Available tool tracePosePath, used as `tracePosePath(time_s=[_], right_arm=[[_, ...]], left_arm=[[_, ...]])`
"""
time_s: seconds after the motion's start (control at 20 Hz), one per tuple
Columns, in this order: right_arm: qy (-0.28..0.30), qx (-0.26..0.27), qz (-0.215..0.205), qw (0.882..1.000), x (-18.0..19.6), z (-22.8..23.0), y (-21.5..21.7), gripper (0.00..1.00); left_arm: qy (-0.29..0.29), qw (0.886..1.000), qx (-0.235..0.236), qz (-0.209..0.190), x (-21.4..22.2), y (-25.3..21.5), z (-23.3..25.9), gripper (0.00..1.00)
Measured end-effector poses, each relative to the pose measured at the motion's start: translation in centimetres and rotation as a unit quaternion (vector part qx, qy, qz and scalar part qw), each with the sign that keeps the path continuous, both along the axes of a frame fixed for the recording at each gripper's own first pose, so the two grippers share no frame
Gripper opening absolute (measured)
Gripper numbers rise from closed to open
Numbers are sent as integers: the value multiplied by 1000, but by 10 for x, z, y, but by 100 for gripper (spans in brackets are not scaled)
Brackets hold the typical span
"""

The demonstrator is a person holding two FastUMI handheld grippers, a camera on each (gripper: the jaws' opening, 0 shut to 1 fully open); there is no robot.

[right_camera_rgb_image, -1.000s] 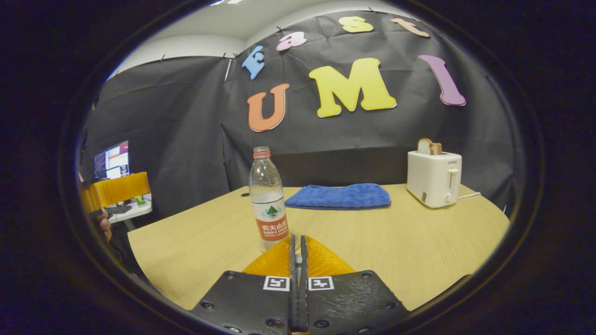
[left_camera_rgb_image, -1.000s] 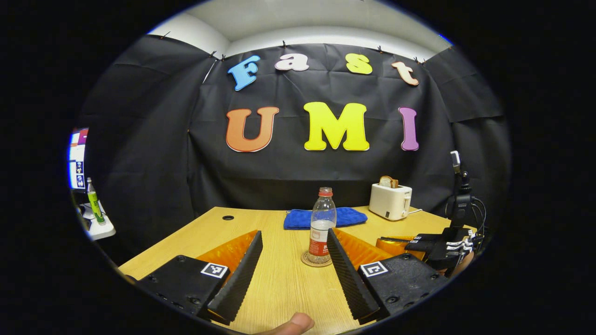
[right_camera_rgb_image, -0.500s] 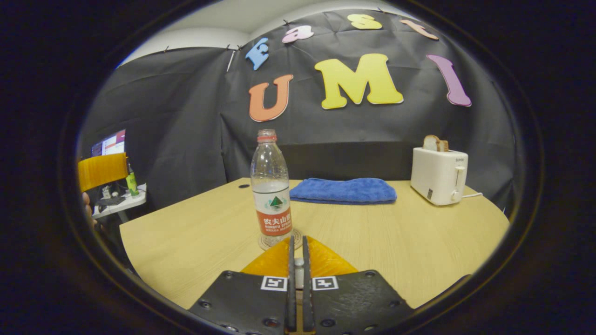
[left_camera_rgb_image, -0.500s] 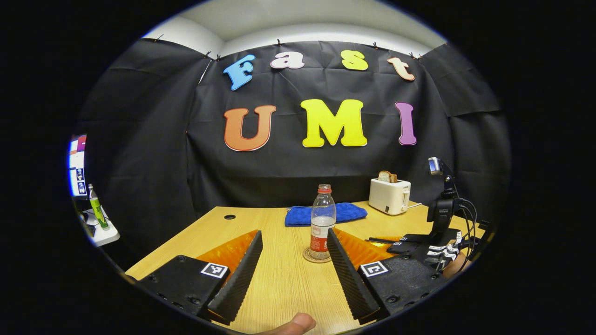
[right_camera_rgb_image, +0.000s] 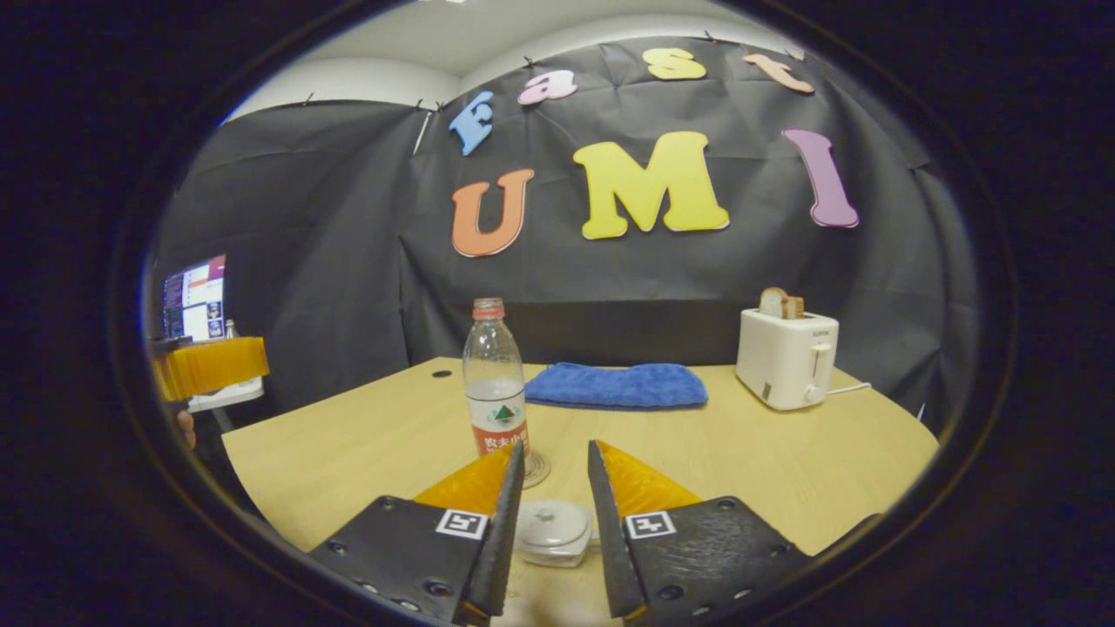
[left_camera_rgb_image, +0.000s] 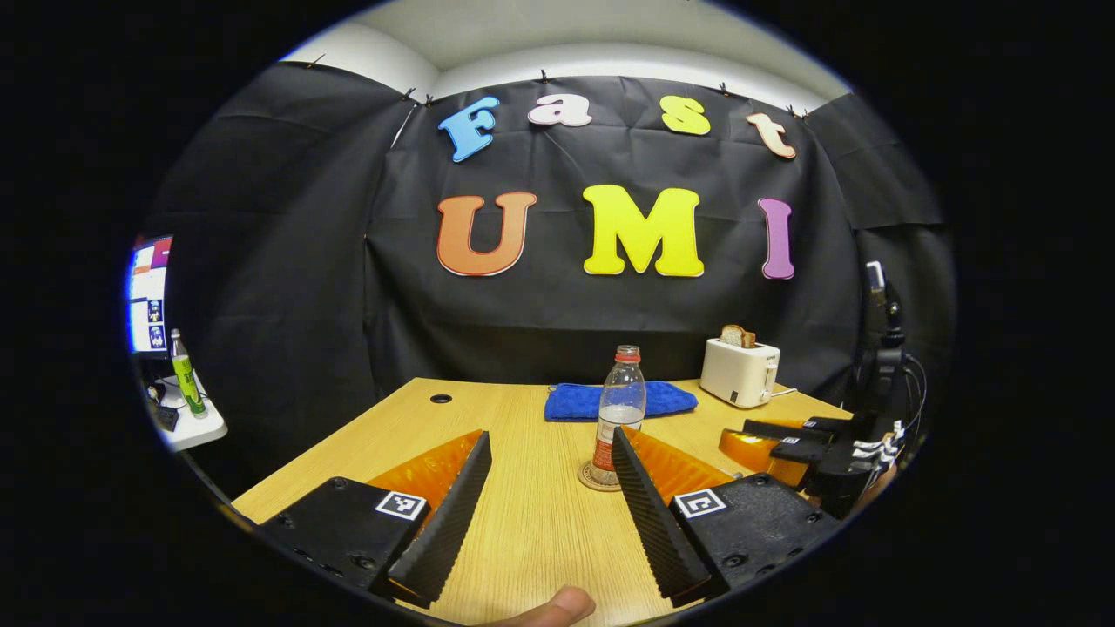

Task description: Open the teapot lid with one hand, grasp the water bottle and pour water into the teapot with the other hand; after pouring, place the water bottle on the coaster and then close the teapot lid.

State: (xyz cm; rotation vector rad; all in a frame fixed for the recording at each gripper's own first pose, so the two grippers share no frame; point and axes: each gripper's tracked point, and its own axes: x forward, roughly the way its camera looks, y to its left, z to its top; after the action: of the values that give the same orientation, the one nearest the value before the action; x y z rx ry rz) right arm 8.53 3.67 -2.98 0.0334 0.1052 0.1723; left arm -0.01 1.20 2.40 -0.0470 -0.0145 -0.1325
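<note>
Right gripper view showed the right gripper (right_camera_rgb_image: 554, 488) at the bottom centre with its fingers parted, and the white teapot lid (right_camera_rgb_image: 552, 529) sat low between them, untouched. The water bottle (right_camera_rgb_image: 494, 387) stood upright on the coaster (right_camera_rgb_image: 537, 468) just above the fingers, left of centre. In the left gripper view the left gripper (left_camera_rgb_image: 550, 470) held its fingers wide apart over the wooden table (left_camera_rgb_image: 523, 531), gripping nothing, with the bottle at centre.

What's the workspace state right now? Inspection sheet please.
Surface: wooden table, grommet hole at far left.
Job's things: water bottle upright on coaster, part full, capped; white teapot lid low between the right gripper's fingers, its seating unclear.
Clutter: blue towel; toaster holding bread.
Grippers: left gripper open, empty; right gripper open around the lid.
Cables: toaster cord trailing right.
Surroundings: monitor, side shelf.
</note>
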Motion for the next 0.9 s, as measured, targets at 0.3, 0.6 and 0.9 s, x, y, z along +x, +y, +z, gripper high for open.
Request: tracePosePath(time_s=[0.3, 0.6, 0.9], right_arm=[[-11, 22, -39, 999, -26, 33, -35, 74], [-55, 6, -55, 997, -63, 73, -71, 94], [-71, -48, -115, 990, -95, 88, -116, 95]], left_arm=[[1, 1000, 17, 14, -5, 6, 2, 88], [-2, 999, 23, 22, -12, 4, 8, 88], [-8, 999, 38, 28, -20, -6, 12, 88]])
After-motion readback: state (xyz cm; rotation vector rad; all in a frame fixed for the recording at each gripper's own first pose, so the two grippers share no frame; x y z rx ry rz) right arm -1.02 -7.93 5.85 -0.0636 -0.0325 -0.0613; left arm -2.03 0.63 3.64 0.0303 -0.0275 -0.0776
